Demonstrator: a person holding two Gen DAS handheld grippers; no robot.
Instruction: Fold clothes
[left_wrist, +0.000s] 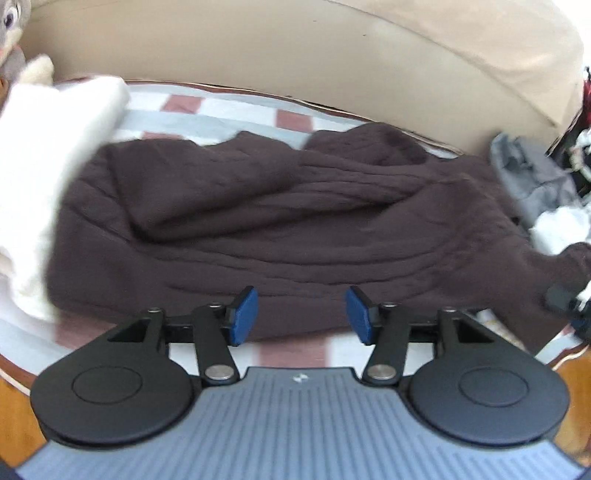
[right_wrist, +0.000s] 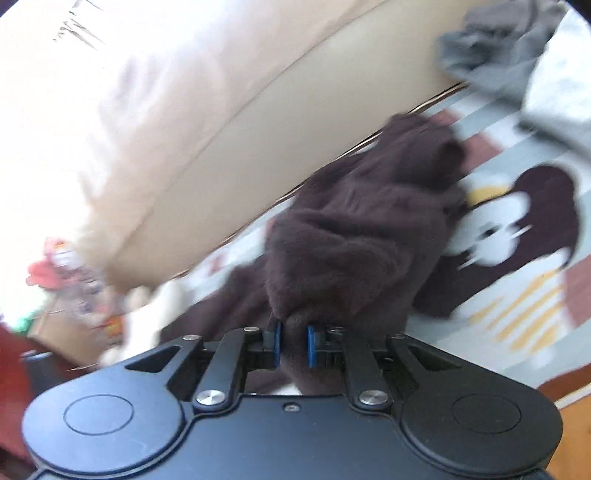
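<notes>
Your dark brown sweater (left_wrist: 280, 221) lies rumpled across the middle of the left wrist frame, spread wide over the checked cloth (left_wrist: 221, 110) that covers the table (left_wrist: 565, 356), its folds running left to right and one bunched part rising toward the upper right. In the right wrist frame the same sweater (right_wrist: 354, 236) fills the centre, heaped up from the bottom middle toward the upper right. Your right tongs (right_wrist: 294, 345) are clamped on a gathered fold of it, the blue pads (right_wrist: 311, 347) pressed against the fabric on both sides at the bottom centre. Your left tongs (left_wrist: 301, 314) stand apart with nothing between them, their blue pads (left_wrist: 246, 314) hovering just before the near hem of the sweater at the lower middle of the frame. At the left edge of the left view a white fluffy garment (left_wrist: 48, 184) overlaps the sweater's end. At the right edge lies a grey garment (left_wrist: 532, 177) near the sweater, seen again in the upper right of the right view (right_wrist: 491, 48). Right of the sweater in that view you have a dark garment with a white cartoon print (right_wrist: 517, 236) lying flat on the cloth. A beige sofa (left_wrist: 295, 55) runs along the top behind the table, with a plush toy (left_wrist: 11, 22) in the upper left corner.
</notes>
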